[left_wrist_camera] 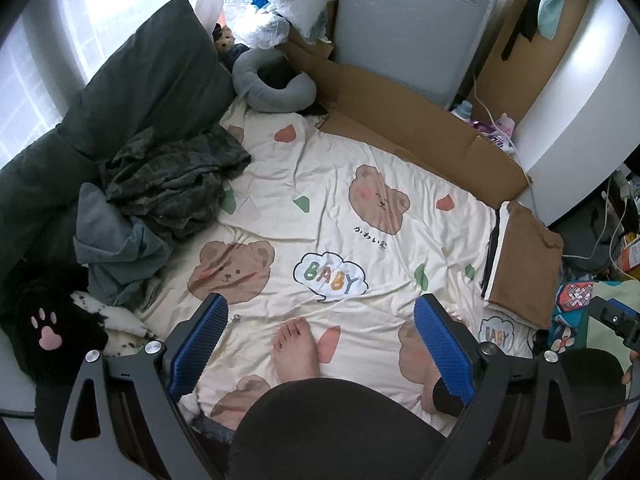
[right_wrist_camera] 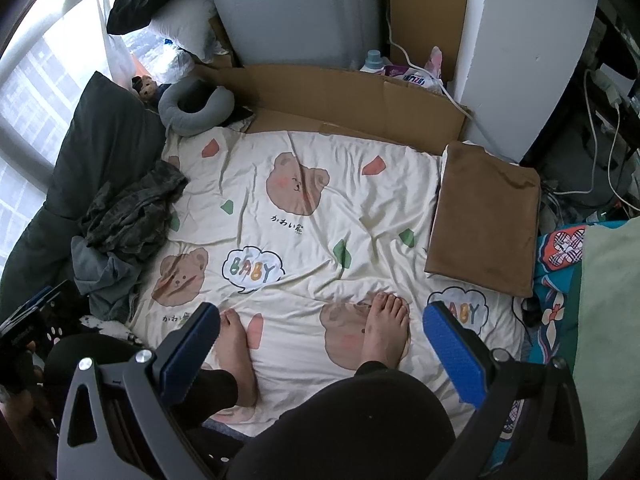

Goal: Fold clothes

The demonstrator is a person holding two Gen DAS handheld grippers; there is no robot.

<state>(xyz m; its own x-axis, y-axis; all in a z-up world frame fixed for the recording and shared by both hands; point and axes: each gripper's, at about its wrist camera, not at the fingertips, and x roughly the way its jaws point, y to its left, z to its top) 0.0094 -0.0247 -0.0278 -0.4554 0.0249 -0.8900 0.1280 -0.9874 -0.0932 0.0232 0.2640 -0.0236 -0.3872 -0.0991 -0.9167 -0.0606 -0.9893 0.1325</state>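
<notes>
A crumpled camouflage garment [left_wrist_camera: 172, 180] [right_wrist_camera: 132, 212] lies on the left side of the bed, partly on top of a grey-blue garment [left_wrist_camera: 116, 252] [right_wrist_camera: 108, 276]. A folded brown garment [left_wrist_camera: 524, 264] [right_wrist_camera: 484, 220] rests flat at the bed's right edge. My left gripper [left_wrist_camera: 320, 344] hangs open high above the cream bear-print sheet [left_wrist_camera: 340, 184], holding nothing. Beside it my right gripper [right_wrist_camera: 320, 348] is open too, well above the sheet [right_wrist_camera: 312, 152], empty. The person's bare feet [left_wrist_camera: 294, 346] [right_wrist_camera: 386, 328] stand on the sheet below both grippers.
A dark pillow [left_wrist_camera: 148, 76] and grey neck pillow [left_wrist_camera: 272, 80] sit at the bed's head. Flattened cardboard [left_wrist_camera: 400, 120] lines the far side before a grey appliance [left_wrist_camera: 408, 20]. A black paw-print plush [left_wrist_camera: 48, 320] lies front left. Cables [right_wrist_camera: 600, 140] and clutter fill the floor at right.
</notes>
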